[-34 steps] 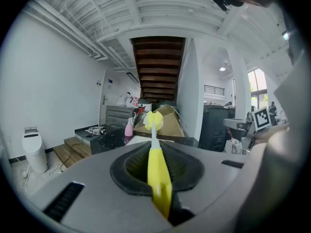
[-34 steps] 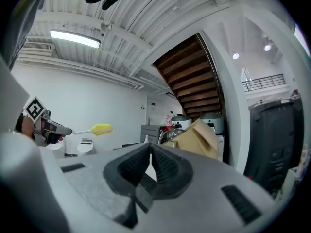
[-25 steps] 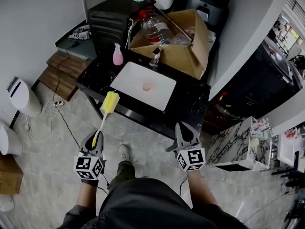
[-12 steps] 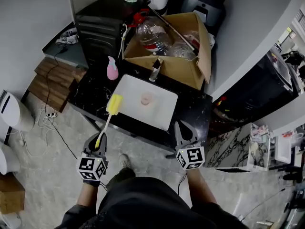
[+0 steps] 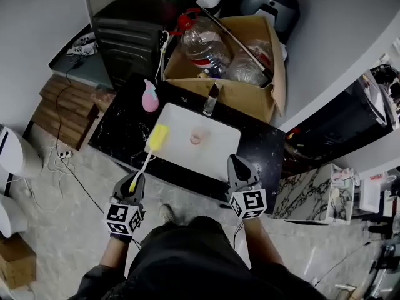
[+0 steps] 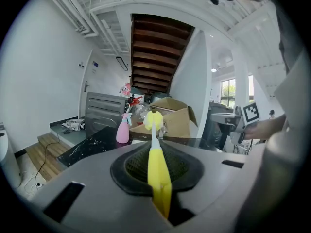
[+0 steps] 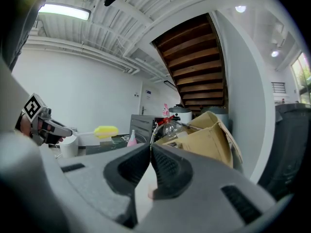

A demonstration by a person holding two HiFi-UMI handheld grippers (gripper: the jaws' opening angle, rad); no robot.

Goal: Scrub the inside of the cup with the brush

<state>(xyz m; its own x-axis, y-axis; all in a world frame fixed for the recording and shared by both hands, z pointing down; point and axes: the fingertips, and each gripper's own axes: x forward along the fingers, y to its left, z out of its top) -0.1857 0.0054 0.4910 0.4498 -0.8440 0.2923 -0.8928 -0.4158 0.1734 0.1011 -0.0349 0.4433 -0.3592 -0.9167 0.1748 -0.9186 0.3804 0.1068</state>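
— Where was the pink cup (image 5: pixel 196 137)?
— In the middle of the white sink (image 5: pixel 181 120), beyond and between your grippers. Your left gripper (image 5: pixel 135 181) clamped the yellow brush (image 5: pixel 156 139); your right gripper (image 5: pixel 237 162) was closed, empty.

The white sink (image 5: pixel 215 158) in the middle of the frame lies open from above and from its near edge, with only the small pink cup (image 5: pixel 196 137) standing inside it. At its far rim the faucet (image 5: pixel 212 99) bars the way, and the cardboard box (image 5: pixel 253 99) crowds just behind. A pink spray bottle (image 5: pixel 150 97) stands near the upper-left corner. The brush (image 5: pixel 157 137) head hangs over the sink's left edge. The black counter (image 5: pixel 122 129) offers passing room on either side.
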